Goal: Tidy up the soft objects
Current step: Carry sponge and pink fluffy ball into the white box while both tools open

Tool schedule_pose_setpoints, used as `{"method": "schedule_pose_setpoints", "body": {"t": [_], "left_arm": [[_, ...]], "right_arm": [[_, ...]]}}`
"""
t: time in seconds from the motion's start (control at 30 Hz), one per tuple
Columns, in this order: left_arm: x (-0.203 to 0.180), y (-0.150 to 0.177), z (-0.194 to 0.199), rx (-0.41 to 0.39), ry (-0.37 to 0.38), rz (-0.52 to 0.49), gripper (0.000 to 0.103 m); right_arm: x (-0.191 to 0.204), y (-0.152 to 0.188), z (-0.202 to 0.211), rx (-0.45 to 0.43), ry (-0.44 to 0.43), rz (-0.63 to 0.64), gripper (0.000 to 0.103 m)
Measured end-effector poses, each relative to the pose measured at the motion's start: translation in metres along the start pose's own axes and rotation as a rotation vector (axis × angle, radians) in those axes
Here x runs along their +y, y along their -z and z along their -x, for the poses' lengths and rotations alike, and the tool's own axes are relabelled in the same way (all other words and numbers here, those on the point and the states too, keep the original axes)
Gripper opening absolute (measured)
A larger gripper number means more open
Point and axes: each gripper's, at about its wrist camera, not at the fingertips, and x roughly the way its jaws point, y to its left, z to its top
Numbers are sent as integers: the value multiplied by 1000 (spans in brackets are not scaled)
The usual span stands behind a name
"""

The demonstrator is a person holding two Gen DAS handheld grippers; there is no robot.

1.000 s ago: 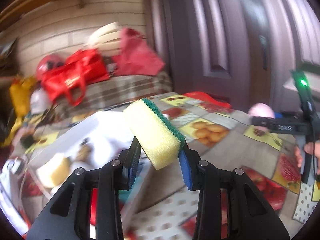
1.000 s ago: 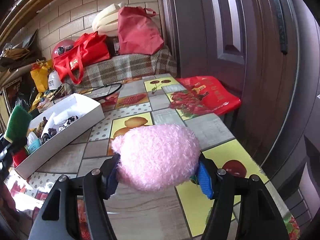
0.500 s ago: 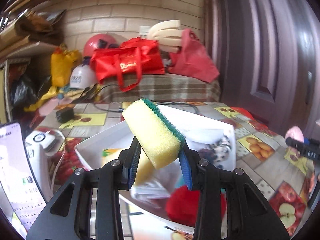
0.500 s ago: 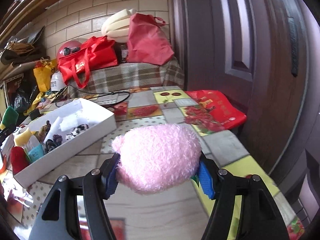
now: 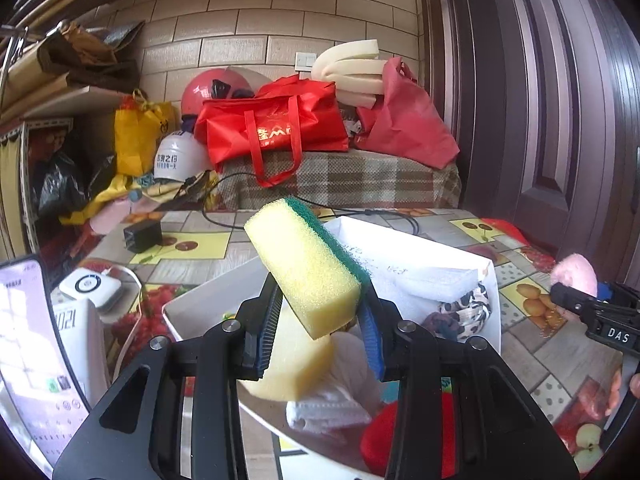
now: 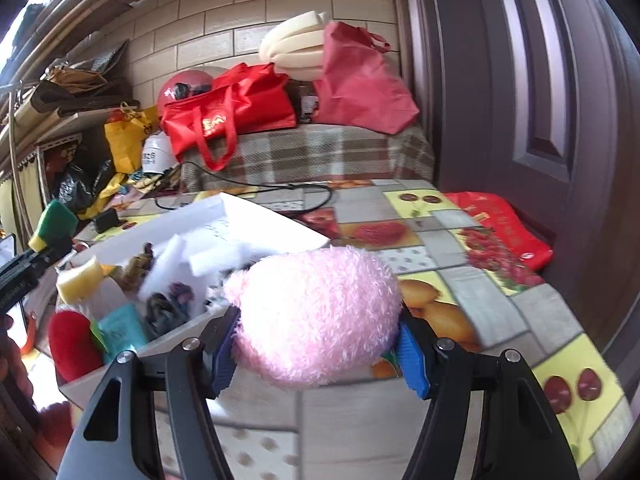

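My left gripper (image 5: pixel 320 334) is shut on a yellow sponge with a green scouring side (image 5: pixel 306 266), held tilted above the near end of a white box (image 5: pixel 490 280). The box holds another yellow sponge (image 5: pixel 292 364), white foam, a leopard-print cloth (image 5: pixel 466 310) and a red soft thing (image 5: pixel 412 436). My right gripper (image 6: pixel 316 350) is shut on a fluffy pink plush (image 6: pixel 316 312), just right of the same white box (image 6: pixel 276 220). In the right wrist view the left gripper and its sponge (image 6: pixel 54 224) show at the far left; in the left wrist view the pink plush (image 5: pixel 574 274) shows at the far right.
The table wears a fruit-patterned cloth (image 6: pixel 460 308) with a red bag (image 6: pixel 500 232) by the door (image 6: pixel 520 80). A black cable (image 6: pixel 280 190) and charger (image 5: pixel 142 236) lie behind the box. A phone (image 5: pixel 28 360) and white device (image 5: pixel 90 288) stand left. Bags and helmets crowd the plaid bench (image 5: pixel 340 178).
The left gripper swung left with the sponge until the white box lay beneath it, then held still. The right gripper carried the pink plush left, up to the box's right side.
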Motion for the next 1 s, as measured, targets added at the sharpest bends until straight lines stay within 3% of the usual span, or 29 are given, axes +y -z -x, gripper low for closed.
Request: {"method": "schedule_pose_setpoints", "body": {"t": [0.3,0.43,0.7,0.73,0.77,0.8,0.83,0.97,1.0], "left_arm": [[6,-28,-29,42,-18,0,37],[8,-39,-55,114,-70,4,37],[20,-31,-89,228,-143,37,40],[21,-30,-90,230,-150,37,43],[21,-30,-89,225,-176,36,62],[22,-30,-87,213,-202,34,79],[23,-31,-83,193,-212,40,103],[24,-33,-70,145,-187,56,103],[24,-34,-67,143,-180,57,103]], "right_arm": [[52,-28,-33,-5,-101,55,67],[74,-44,-55,49,-151,64,68],[89,-41,-79,110,-155,73,68],[88,-41,-79,109,-161,64,69],[88,-41,-78,108,-169,62,71],[87,-40,-76,100,-172,62,80],[87,-41,-74,84,-169,64,85],[86,-42,-62,38,-171,51,89],[85,-41,-58,30,-176,41,95]]}}
